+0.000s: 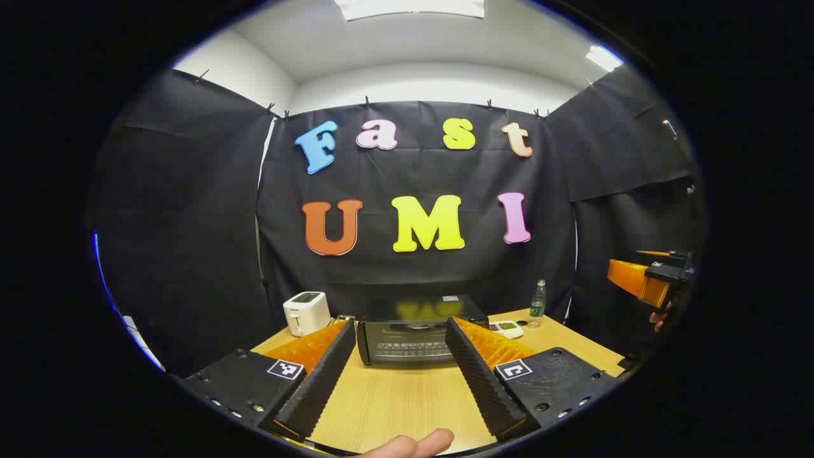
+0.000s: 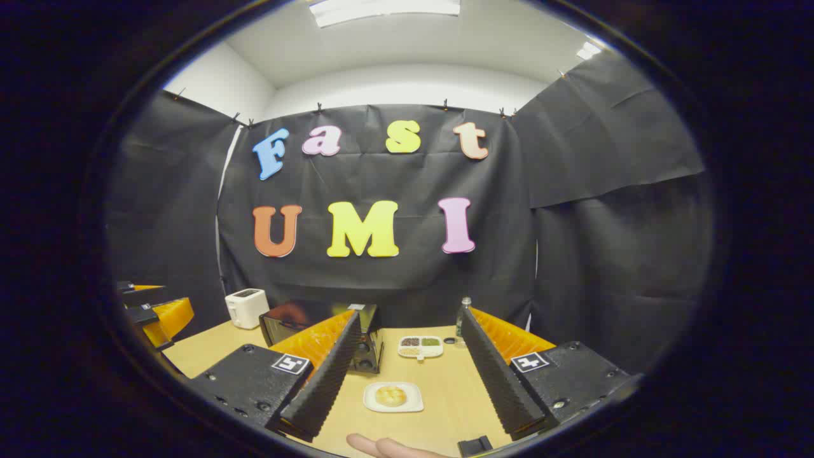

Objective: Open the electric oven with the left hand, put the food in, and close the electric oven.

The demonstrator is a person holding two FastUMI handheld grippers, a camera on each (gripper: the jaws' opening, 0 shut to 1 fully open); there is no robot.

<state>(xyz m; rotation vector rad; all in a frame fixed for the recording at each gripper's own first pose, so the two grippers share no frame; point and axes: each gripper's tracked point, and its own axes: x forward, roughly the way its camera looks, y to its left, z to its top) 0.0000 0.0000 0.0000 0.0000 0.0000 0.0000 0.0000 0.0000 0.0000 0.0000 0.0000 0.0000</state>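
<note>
While both hand-held grippers (image 1: 399,346) (image 2: 410,340) are held agape over the wood-grain table (image 1: 394,401), a round bun (image 2: 390,395) is seen on a square plate (image 2: 410,404) beside the boxy, closed oven (image 1: 413,340).

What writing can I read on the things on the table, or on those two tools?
No text here is readable.
Bottle label: too small to read.
Toaster front mark: blurred.
Sticker on top of the oven: too small to read.
Square markers beside the fingers: black-and-white patterns, no words.
</note>
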